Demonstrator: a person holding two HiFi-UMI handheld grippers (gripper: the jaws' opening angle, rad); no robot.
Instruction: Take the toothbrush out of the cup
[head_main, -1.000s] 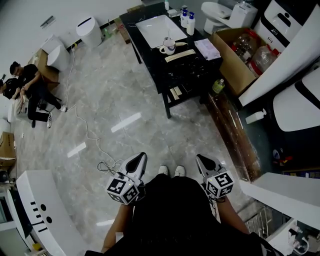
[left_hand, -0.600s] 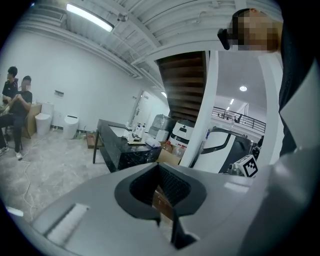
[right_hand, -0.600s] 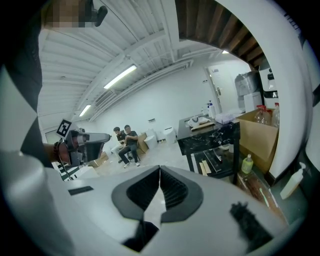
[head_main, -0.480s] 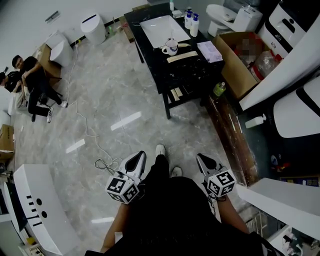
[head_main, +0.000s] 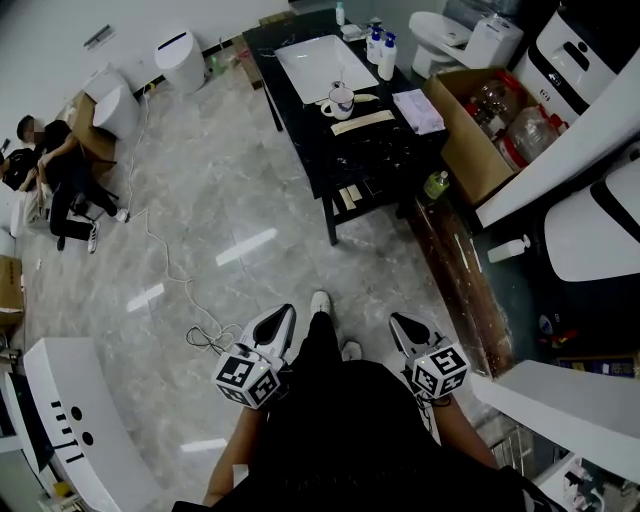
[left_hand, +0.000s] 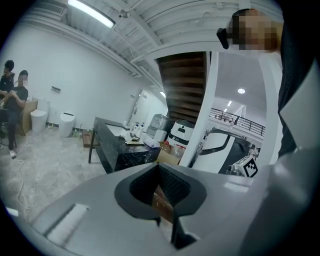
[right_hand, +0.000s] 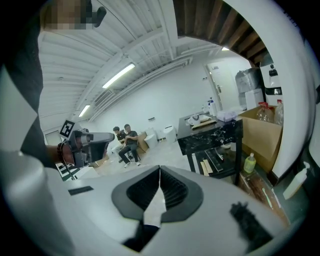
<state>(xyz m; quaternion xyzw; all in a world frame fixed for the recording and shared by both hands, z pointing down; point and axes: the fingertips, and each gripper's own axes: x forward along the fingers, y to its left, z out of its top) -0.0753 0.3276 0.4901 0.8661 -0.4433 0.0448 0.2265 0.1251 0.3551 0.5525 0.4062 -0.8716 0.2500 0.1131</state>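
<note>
The cup (head_main: 340, 100) was small and far off in the head view, a white mug standing on the black table (head_main: 385, 150) just near of the white basin (head_main: 320, 60). The toothbrush (head_main: 338, 88) was too small to make out for certain; only a thin sliver rose above the cup's rim. In both gripper views the cup was lost among the clutter on the tabletop.

The left gripper (head_main: 285, 311) and right gripper (head_main: 397, 320) were held low against the person's dark clothing, well apart from the table, and the arms behind them were largely hidden by the body.

The left gripper (left_hand: 159, 166) view showed its ribbed dark pads pressed together with nothing between them. The right gripper (right_hand: 160, 170) view showed the same, jaws together and empty.

Only the right gripper view showed the table's lower shelf and a green bottle (right_hand: 248, 162) on the floor beside the cardboard box (right_hand: 262, 135). Only the head view showed the basin from above.

The tabletop looked like veined, glossy black stone, the floor like pale polished marble, and the gripper shells were smooth grey.
</note>
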